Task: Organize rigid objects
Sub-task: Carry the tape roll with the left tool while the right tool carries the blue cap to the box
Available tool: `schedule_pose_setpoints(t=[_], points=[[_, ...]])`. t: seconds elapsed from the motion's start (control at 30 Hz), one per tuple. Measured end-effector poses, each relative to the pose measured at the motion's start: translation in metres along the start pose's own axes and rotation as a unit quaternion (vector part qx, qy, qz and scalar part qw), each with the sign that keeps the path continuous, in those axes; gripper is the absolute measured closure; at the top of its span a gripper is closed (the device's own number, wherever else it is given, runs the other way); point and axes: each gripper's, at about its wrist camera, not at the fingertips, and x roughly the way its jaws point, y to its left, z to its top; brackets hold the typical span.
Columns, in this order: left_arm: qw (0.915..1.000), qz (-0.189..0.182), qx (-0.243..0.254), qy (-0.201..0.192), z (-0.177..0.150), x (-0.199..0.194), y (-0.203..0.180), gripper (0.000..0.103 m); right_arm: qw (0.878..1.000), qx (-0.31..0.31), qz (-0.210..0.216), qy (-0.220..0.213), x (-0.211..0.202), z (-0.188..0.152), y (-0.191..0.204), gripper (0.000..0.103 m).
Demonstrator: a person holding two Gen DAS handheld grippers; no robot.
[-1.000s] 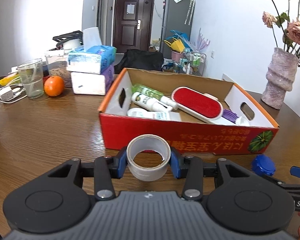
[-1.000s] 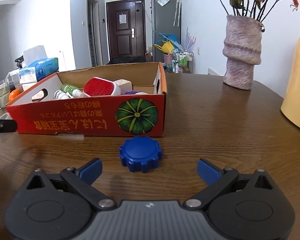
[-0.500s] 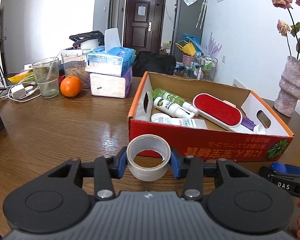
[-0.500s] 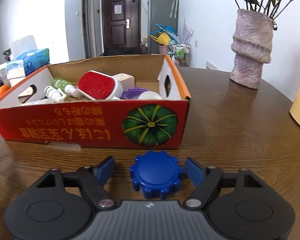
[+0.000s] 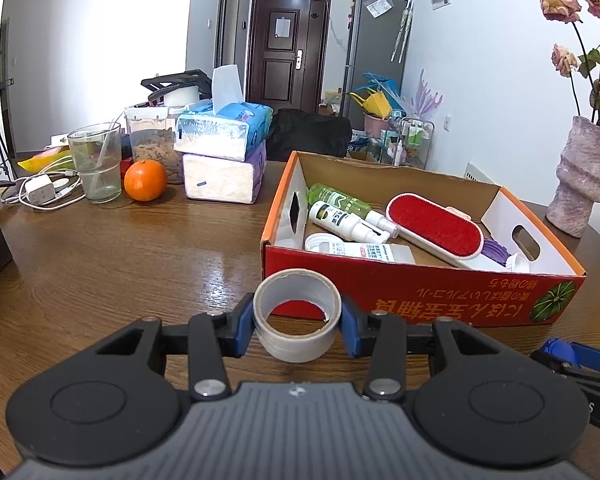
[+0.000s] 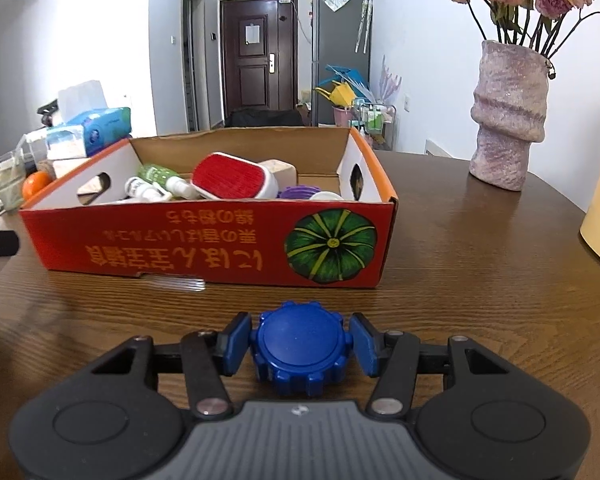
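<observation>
Straight ahead of both claws, the red cardboard box (image 6: 204,248) sits on the wooden table (image 6: 480,264). Smaller, the left gripper (image 5: 297,326) clamps a tape roll (image 5: 296,316) between its pads. Smallest, the right gripper (image 6: 300,344) has just been closing and now pinches the blue knob (image 6: 301,350).

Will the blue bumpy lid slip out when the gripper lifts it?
Probably not. The blue ridged cap has notches round its edge, and the right gripper, whose jaws have just been closing, has a pad against each side. It looks stiff and light. On edge, it could roll.
</observation>
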Motion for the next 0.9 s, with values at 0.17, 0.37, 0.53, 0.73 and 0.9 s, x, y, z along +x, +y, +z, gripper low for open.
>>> schedule_pose_setpoints(t=[0.17, 0.37, 0.53, 0.73, 0.9], points=[[1.0, -0.001, 0.001, -0.008, 0.001, -0.005, -0.002, 0.059, 1.0, 0.0, 0.007, -0.011, -0.012, -0.003, 0.005, 0.05], [0.9997, -0.01, 0.006, -0.02, 0.003, -0.015, -0.005, 0.059, 0.999, 0.003, 0.017, -0.032, -0.031, -0.003, 0.011, 0.05], [0.9992, -0.018, 0.011, -0.033, 0.006, -0.026, -0.013, 0.059, 0.998, 0.005, 0.026, -0.053, -0.044, 0.002, 0.017, 0.05], [0.9984, -0.034, -0.001, -0.046, 0.016, -0.037, -0.017, 0.059, 0.997, 0.009, 0.036, -0.074, -0.054, 0.013, 0.023, 0.05], [0.998, -0.035, -0.003, -0.053, 0.023, -0.04, -0.023, 0.059, 0.996, 0.011, 0.042, -0.084, -0.055, 0.024, 0.025, 0.05]])
